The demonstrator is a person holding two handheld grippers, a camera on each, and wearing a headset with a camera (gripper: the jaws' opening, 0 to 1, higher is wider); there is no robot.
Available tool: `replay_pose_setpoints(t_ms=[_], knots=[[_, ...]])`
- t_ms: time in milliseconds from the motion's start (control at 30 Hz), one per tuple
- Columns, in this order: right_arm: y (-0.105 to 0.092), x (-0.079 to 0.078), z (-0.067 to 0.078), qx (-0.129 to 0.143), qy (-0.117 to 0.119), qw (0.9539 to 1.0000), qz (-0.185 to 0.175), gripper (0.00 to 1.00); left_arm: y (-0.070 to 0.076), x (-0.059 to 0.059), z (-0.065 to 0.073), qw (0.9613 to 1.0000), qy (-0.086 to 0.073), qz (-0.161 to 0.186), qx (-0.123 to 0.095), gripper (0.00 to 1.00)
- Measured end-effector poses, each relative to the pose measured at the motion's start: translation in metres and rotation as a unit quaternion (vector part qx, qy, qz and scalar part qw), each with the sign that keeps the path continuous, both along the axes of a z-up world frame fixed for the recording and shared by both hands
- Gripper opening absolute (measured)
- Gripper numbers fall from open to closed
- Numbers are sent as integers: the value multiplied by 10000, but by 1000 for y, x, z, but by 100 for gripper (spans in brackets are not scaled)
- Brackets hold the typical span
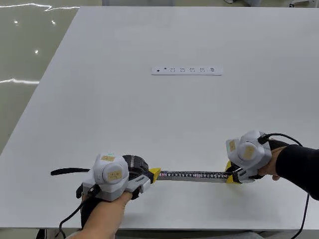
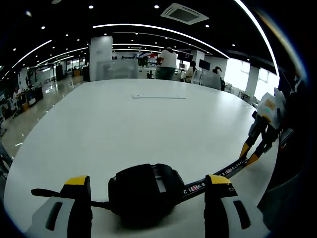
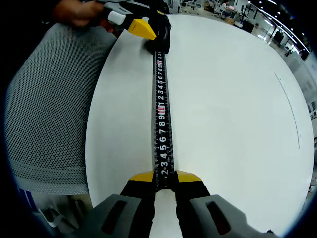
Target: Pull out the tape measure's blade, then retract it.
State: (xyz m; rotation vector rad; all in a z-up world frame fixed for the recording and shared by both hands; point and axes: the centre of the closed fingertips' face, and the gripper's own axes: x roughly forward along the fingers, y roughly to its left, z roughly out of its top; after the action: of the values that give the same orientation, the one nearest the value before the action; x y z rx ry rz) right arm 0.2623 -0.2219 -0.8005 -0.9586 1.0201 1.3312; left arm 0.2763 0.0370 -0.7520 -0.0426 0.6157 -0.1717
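Tape case (image 2: 146, 193) lies on table (image 1: 149, 114) between L gripper (image 2: 148, 180)'s wide jaws, gaps either side. Blade (image 3: 162, 114) runs straight right from case to R gripper (image 3: 163, 177), clamped on its tip.

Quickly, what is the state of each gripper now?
Left gripper: open, jaws either side of the tape measure case.
Right gripper: shut on the blade end.

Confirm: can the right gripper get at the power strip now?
Likely not yet: the right gripper is shut on the blade, which runs to the tape measure case. The table toward the power strip lies bare.
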Motion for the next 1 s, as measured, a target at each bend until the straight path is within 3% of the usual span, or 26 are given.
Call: replay_pose_setpoints(t_ms=[200,300,333,367,467,567,633,667,700,1000], knots=[[0,0,0,-124,-2,9999,99,9,-3,-2,-4,9997,149,60,-158,77],[1,2,-1,-321,76,9995,20,9,-2,-3,-10,9995,286,112,-109,74],[1,2,-2,-545,156,9984,72,9,4,-1,-13,9990,384,223,-31,73],[0,2,-2,-625,151,9978,186,9,5,0,-13,9990,379,208,110,73],[1,3,-3,-693,204,9973,98,8,-1,2,-11,9990,381,217,-53,69],[0,2,-2,-695,220,9973,77,9,1,2,-11,9991,370,221,10,69],[0,2,-2,-700,232,9973,43,9,5,2,-11,9989,381,264,5,64],[0,2,-2,-716,230,9972,33,9,4,2,-11,9990,368,248,-95,64],[0,2,-2,-739,225,9970,40,8,4,1,-11,9992,337,222,8,63],[-1,2,-3,-792,130,9967,-131,9,4,1,-12,9992,370,175,43,62]])
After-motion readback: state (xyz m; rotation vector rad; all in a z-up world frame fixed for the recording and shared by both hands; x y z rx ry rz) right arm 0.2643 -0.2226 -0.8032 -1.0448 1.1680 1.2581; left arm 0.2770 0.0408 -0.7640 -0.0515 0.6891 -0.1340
